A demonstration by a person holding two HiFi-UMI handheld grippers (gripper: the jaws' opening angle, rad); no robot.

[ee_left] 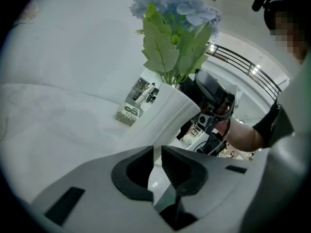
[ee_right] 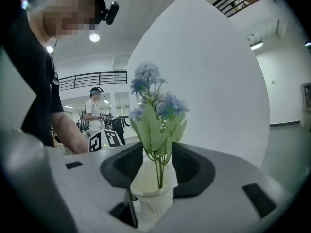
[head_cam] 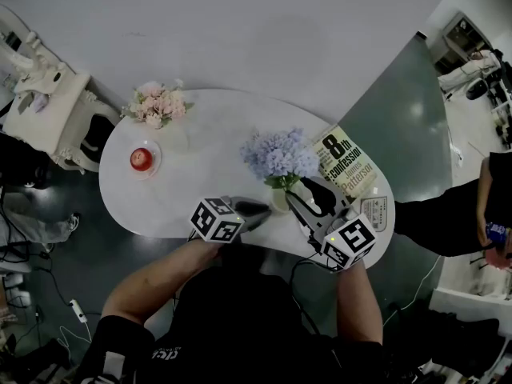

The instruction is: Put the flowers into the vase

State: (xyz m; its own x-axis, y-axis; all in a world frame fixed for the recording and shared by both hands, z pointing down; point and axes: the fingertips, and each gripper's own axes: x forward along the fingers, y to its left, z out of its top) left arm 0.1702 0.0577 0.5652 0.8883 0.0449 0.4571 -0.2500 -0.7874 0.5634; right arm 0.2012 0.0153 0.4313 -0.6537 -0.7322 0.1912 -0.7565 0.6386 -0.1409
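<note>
The blue hydrangea flowers (head_cam: 280, 154) already sit in the white ribbed vase (head_cam: 280, 201), which stands on the near side of the white oval table (head_cam: 200, 126), just left of a paperback book (head_cam: 346, 162) lying flat. The vase is upright. The long axis of the flowers runs straight up and down: the green stems drop into the vase mouth, the leaves fan out above the rim, and the blue heads point up, towards the head camera.

The right gripper (head_cam: 298, 196) reaches in from the vase's right. In the right gripper view, the right gripper (ee_right: 158, 161) has its two dark pads closed on the vase (ee_right: 153, 193), one on each side just under the rim. The stems rise between the jaws to the flowers (ee_right: 155, 96).

The left gripper (head_cam: 264, 209) comes in from the left, and its tip is at the vase's lower wall; whether it touches cannot be told. In the left gripper view, the left gripper (ee_left: 158, 152) has its jaws drawn close, with only a thin slit between them and nothing in it. The vase (ee_left: 160, 115) stands just beyond the tips, and the flowers (ee_left: 175, 13) are above it.

Well apart, at the far left of the table, a red apple (head_cam: 142, 158) rests on a small plate (head_cam: 157, 152), and a pink bouquet (head_cam: 156, 104) lies near the table's far edge
</note>
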